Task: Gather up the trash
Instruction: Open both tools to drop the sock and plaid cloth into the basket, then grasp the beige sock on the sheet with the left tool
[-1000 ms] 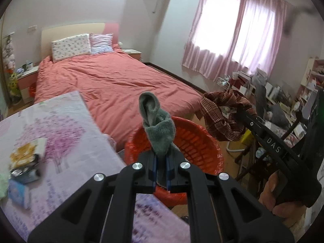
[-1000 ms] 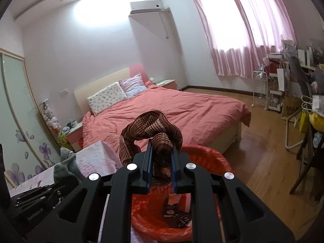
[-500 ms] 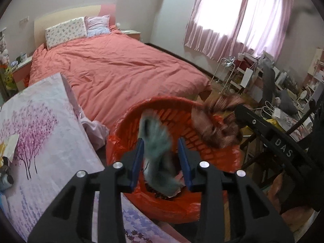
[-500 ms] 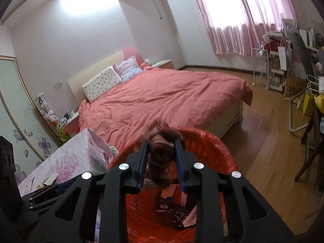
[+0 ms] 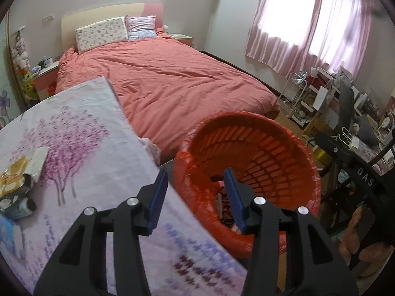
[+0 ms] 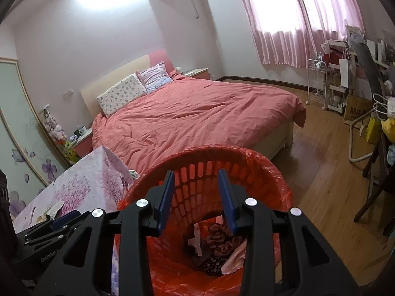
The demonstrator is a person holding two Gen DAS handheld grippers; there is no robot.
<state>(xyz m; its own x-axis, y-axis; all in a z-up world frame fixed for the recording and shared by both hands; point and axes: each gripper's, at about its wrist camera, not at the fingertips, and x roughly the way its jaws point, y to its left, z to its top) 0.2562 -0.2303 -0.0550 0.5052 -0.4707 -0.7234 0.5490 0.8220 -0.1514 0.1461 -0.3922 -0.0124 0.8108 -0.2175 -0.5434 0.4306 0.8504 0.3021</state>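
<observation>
An orange slatted basket (image 5: 279, 133) lined with an orange bag stands on the floor beside the table; it also shows in the right wrist view (image 6: 269, 172). A brown patterned cloth (image 6: 219, 239) lies inside among other scraps. My left gripper (image 5: 195, 192) is open and empty over the basket's near rim. My right gripper (image 6: 196, 194) is open and empty above the basket's mouth. Wrappers and a small bottle (image 5: 17, 192) lie on the table at the left.
The table (image 5: 81, 133) has a floral pink cloth. A bed (image 5: 172, 79) with a salmon duvet stands behind. A cluttered desk and chair (image 5: 350, 123) are at the right. Wooden floor (image 6: 328, 185) lies right of the basket.
Both grippers opened and dropped their loads into the basket: the grey-green cloth from the left, the brown patterned cloth from the right. Both grippers have tilted down toward the basket.
</observation>
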